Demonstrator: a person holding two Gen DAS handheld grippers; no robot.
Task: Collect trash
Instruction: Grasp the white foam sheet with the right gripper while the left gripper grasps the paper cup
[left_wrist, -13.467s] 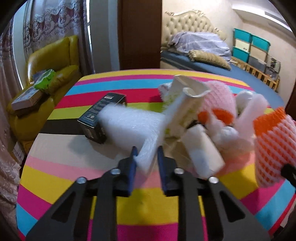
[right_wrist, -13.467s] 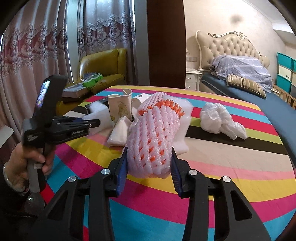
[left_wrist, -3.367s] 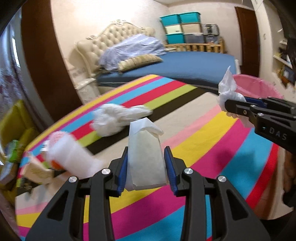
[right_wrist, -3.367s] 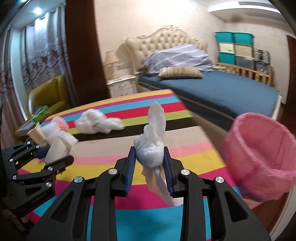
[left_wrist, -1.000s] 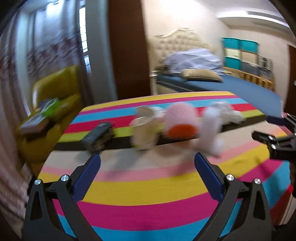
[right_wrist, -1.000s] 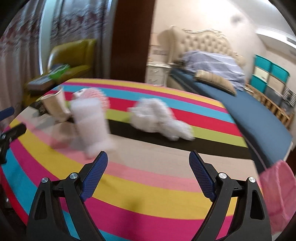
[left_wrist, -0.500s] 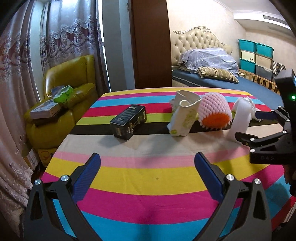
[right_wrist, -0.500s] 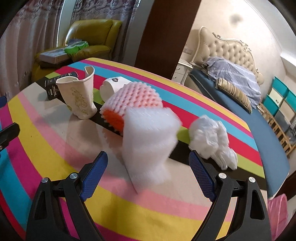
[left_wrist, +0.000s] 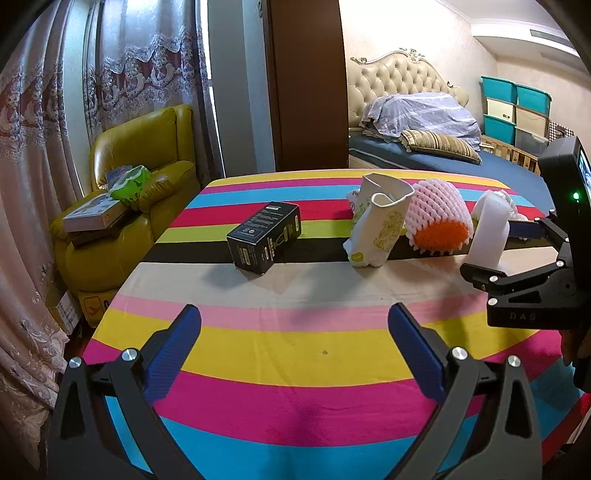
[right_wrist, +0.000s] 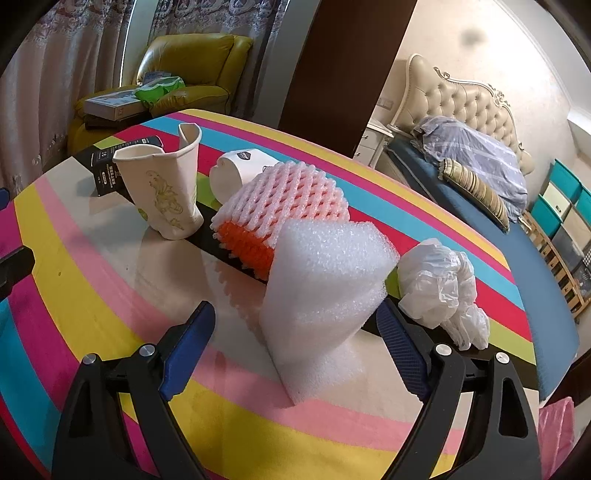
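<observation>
While both hand-held grippers gape empty, right (right_wrist: 295, 343) straddles bubbly folded foam sheet (right_wrist: 325, 291).

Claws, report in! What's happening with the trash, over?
Both claws open, empty. Right claw straddles white foam sheet, not yet gripped. Crumpled white plastic bag close beside it.

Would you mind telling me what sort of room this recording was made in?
Most likely a home bedroom: a bed with a tufted headboard, a yellow armchair by lace curtains, and stacked storage bins.
</observation>
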